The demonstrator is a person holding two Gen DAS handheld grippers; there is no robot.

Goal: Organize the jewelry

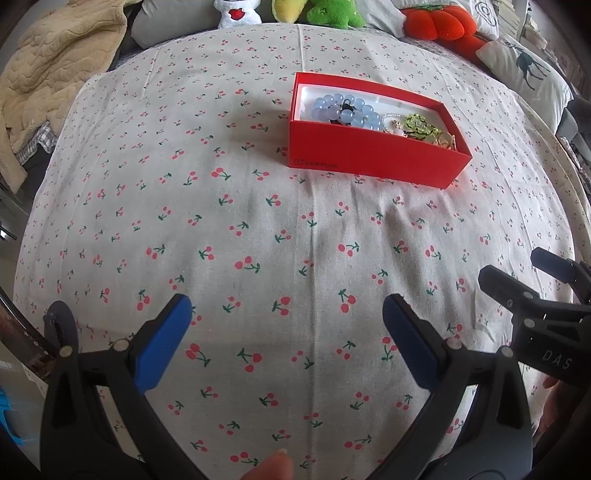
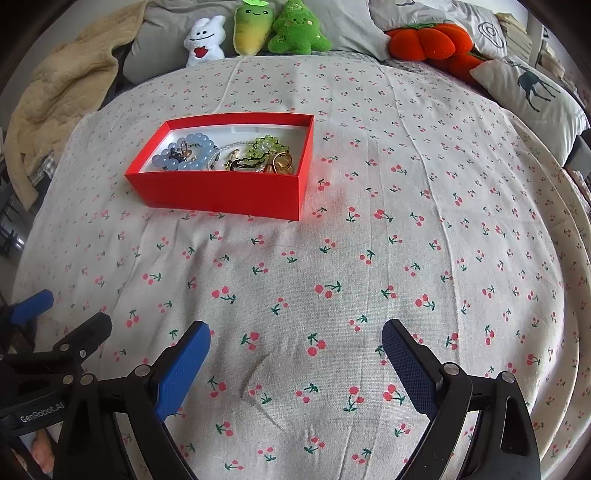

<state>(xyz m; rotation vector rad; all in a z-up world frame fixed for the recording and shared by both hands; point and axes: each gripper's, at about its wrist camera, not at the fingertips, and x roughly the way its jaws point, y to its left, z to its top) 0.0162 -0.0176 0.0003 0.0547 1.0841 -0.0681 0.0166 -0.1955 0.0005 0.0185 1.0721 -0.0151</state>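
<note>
A red open box (image 1: 369, 158) (image 2: 221, 195) sits on the cherry-print bedsheet (image 1: 258, 240), far from both grippers. Inside lie a pale blue bead bracelet (image 1: 345, 112) (image 2: 184, 153), a green bead piece (image 1: 419, 127) (image 2: 267, 146), gold rings (image 2: 282, 160) and thin chains. My left gripper (image 1: 286, 308) is open and empty, low over the sheet. My right gripper (image 2: 295, 332) is open and empty too, near the sheet's front. The right gripper's fingers (image 1: 517, 291) show at the right edge of the left wrist view; the left gripper's fingers (image 2: 33, 304) show at the left of the right wrist view.
Plush toys (image 2: 255, 29) and an orange plush (image 2: 428, 40) line the back of the bed. A beige blanket (image 2: 55, 96) lies at the left, a deer-print pillow (image 2: 532, 92) at the right. A fingertip (image 1: 273, 467) shows at the bottom edge.
</note>
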